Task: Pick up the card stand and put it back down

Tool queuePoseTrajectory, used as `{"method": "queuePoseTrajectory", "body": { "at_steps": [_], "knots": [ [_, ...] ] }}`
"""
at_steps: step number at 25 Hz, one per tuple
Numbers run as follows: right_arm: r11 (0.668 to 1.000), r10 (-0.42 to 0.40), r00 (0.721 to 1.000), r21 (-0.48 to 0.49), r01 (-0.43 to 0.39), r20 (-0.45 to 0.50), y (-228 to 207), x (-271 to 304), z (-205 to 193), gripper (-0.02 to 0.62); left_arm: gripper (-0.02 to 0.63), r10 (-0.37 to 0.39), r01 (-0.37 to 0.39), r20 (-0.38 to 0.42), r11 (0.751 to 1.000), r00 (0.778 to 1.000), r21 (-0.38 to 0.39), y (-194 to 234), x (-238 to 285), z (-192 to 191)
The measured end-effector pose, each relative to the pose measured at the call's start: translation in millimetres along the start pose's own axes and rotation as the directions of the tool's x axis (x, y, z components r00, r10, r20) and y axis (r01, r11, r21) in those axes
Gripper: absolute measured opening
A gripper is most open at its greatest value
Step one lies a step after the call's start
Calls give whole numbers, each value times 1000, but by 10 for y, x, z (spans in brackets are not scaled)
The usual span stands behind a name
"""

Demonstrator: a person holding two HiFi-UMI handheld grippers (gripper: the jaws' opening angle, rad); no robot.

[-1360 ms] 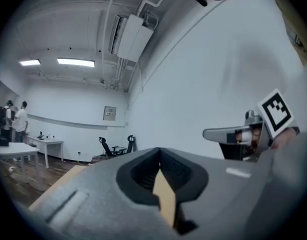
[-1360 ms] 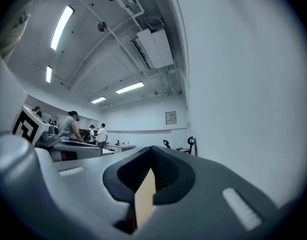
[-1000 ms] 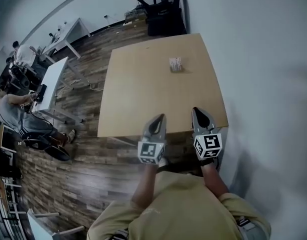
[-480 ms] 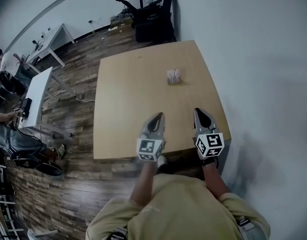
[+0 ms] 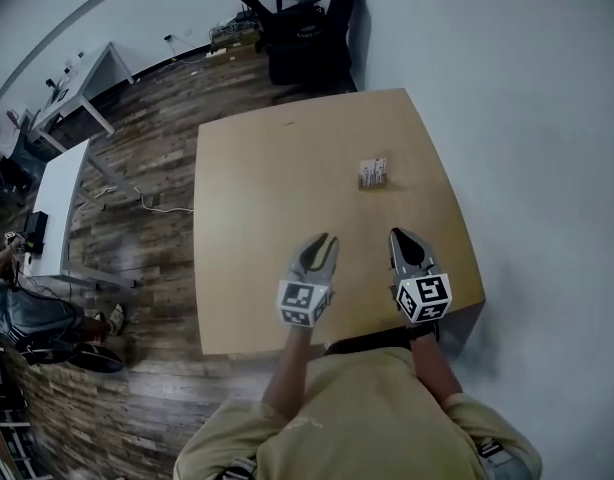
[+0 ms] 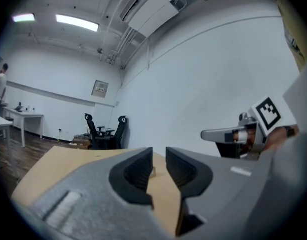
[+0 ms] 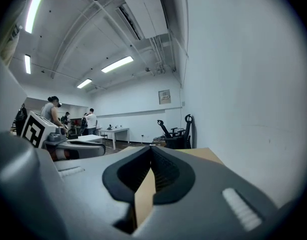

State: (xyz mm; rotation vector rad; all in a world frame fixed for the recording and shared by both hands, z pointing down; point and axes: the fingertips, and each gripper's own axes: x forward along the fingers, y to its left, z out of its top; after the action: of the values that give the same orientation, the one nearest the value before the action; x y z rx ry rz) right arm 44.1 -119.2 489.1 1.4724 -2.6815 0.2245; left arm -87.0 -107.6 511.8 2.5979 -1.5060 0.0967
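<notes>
On the far right part of the tan table [image 5: 267, 168], near its right edge, stands the card stand [image 5: 373, 173], upright and alone, with bare tabletop all round it. It carries a pale card with some reddish print, too small to read. From the left gripper view the card stand [image 6: 153, 172] shows only as a tiny shape far down the table, seen through the gap of the jaws.

At the table's near edge the left gripper [image 5: 323, 240] is held over the wood, pointing toward the far end. Its jaws have just been opening and now stand a little apart, with nothing between them. The right gripper [image 5: 399, 234] is held just beside it, nearer the table's right edge, its jaws pressed together at the tips on nothing. Both are well apart from the card stand.

Each gripper carries a cube [image 5: 304, 303] with black-and-white square markers: patterns, not words.

Beyond the table's far edge are black office chairs [image 5: 307, 18]. To the table's left, across the wooden floor [image 5: 137, 118], stand white desks [image 5: 62, 183]. A small framed notice [image 6: 100, 88] hangs on the far wall, unreadable.
</notes>
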Motion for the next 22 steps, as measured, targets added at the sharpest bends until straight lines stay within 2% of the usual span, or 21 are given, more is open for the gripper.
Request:
{"method": "queuePoseTrajectory", "body": {
  "at_steps": [7, 10, 13, 17, 22],
  "knots": [
    [998, -23, 996, 48, 27, -90, -300, 338, -303, 6, 89, -44, 41, -108, 999, 993, -29, 325, 543, -394],
    [997, -14, 993, 79, 23, -121, -488, 521, -416, 6, 108, -71, 70, -166, 997, 984, -15, 417, 825, -529],
    [994, 5, 988, 105, 11, -152, -708, 752, -575, 6, 172, -126, 133, -244, 991, 962, 12, 478, 1176, -733],
    [991, 36, 979, 136, -8, -201, -1006, 1009, -781, 6, 211, -173, 194, -321, 980, 931, 36, 595, 1645, -948],
    [985, 75, 966, 170, -33, -248, -1332, 1391, -1052, 6, 262, -270, 295, -413, 955, 870, -2, 824, 2232, -1258]
  ]
}}
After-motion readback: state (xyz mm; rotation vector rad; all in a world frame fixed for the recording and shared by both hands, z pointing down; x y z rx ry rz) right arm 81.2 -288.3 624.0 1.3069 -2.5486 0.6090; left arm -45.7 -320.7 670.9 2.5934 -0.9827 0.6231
